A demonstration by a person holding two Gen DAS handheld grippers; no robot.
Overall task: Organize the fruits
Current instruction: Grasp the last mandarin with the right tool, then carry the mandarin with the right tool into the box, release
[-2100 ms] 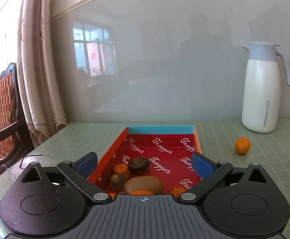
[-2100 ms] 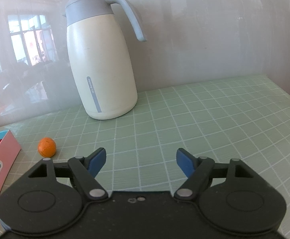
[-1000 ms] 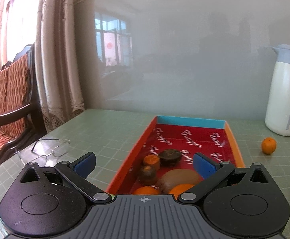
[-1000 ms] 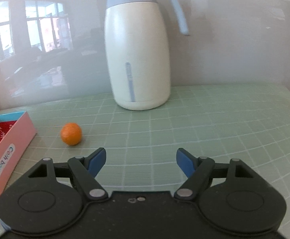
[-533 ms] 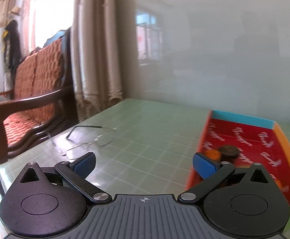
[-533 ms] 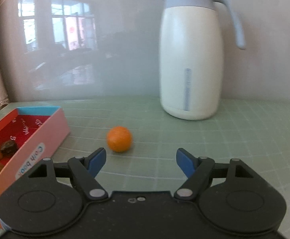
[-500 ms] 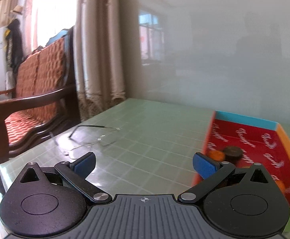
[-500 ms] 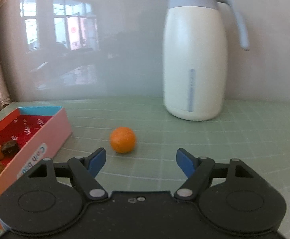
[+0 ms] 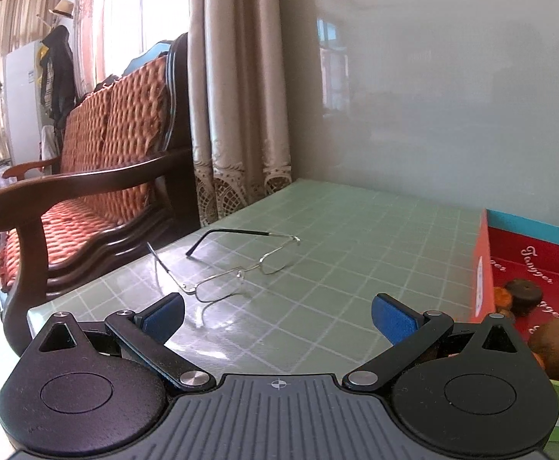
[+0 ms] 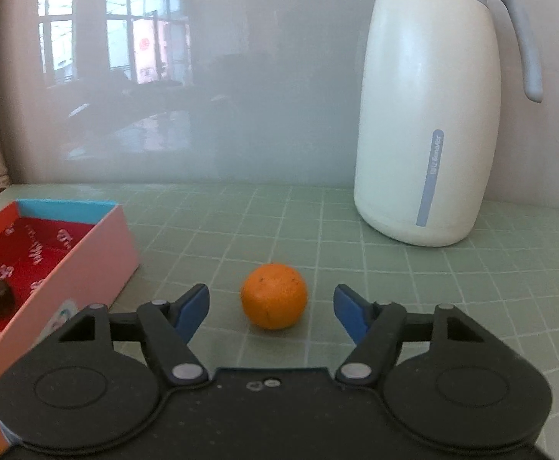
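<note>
One orange (image 10: pixel 274 296) lies alone on the green bench (image 10: pixel 413 291), outside the box (image 10: pixel 99 253), and it is now the centre of my right view. A second ago it sat far at about 10 o'clock from my right gripper (image 10: pixel 271 306); now it is straight ahead at 12 o'clock, between the two blue pads. The jaws of this gripper have just been closing a little, but they are apart and the pads do not touch the fruit: there is free space on each side. The white jug (image 10: pixel 429 115) stands behind, at about 1 o'clock, well apart from the orange.

My left gripper (image 9: pixel 277 312) has swung away from the box. Before, the box filled its view; now the box (image 9: pixel 482 268) is at 3 o'clock, with the kiwi (image 9: pixel 557 339) and other fruits inside, and the glasses (image 9: pixel 237 268) lie ahead at 11 o'clock. Its jaws are wide apart and hold nothing.

I judge that the right side is lined up for the pick of the last loose fruit. The next step is to go slightly forward and close, then carry the orange to the box at 9 o'clock.
</note>
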